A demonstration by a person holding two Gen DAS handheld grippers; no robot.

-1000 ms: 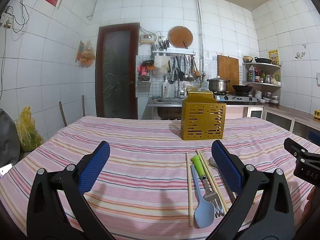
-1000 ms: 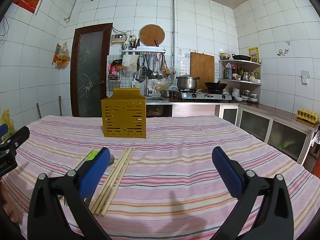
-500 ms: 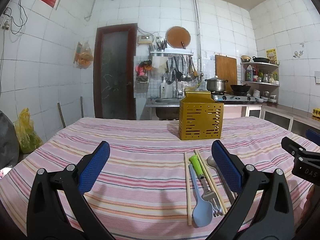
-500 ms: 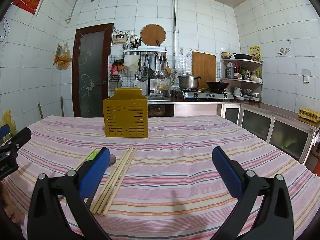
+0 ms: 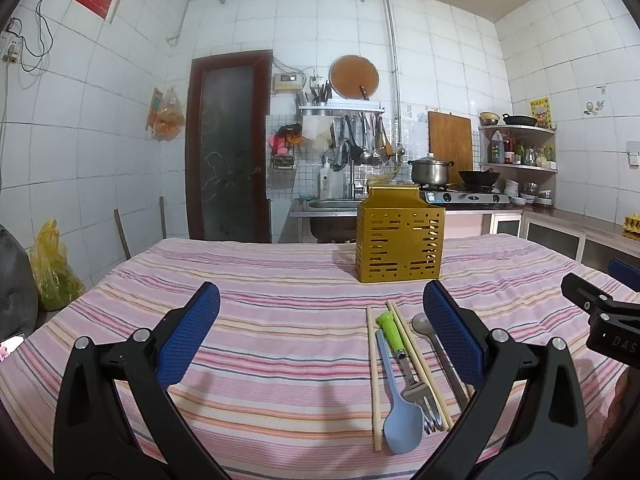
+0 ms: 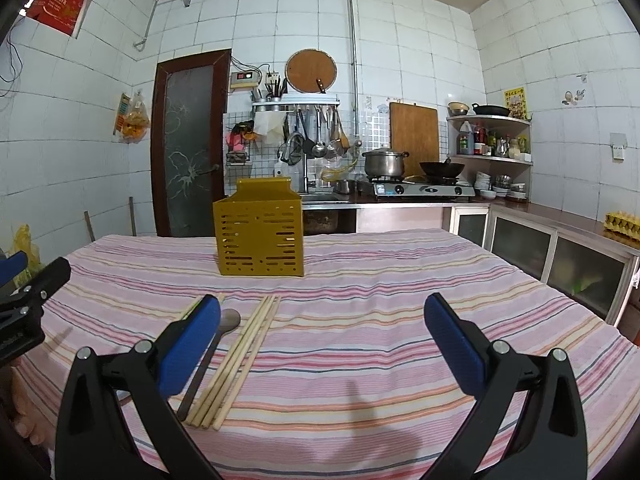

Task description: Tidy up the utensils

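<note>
A yellow slotted utensil holder (image 5: 400, 240) (image 6: 259, 236) stands upright on the striped tablecloth (image 5: 280, 320). In front of it lie a blue spoon (image 5: 400, 416), a green-handled fork (image 5: 400, 348), a metal spoon (image 5: 434, 344) (image 6: 224, 328) and wooden chopsticks (image 5: 374, 372) (image 6: 240, 356). My left gripper (image 5: 320, 332) is open above the cloth, left of the utensils, with nothing between its fingers. My right gripper (image 6: 320, 336) is open too, to the right of the chopsticks, and holds nothing. Its left finger hides part of the metal spoon.
Behind the table are a sink counter (image 5: 324, 208), a gas stove with a pot (image 6: 384, 164) and a wok, and cabinets along the right wall (image 6: 560, 252). A door (image 5: 228, 148) stands at the back left. A yellow bag (image 5: 52, 268) sits left of the table.
Both views have tilted slightly, so the holder and utensils sit a little lower in the left wrist view. Both grippers stay open and nothing on the table has moved.
</note>
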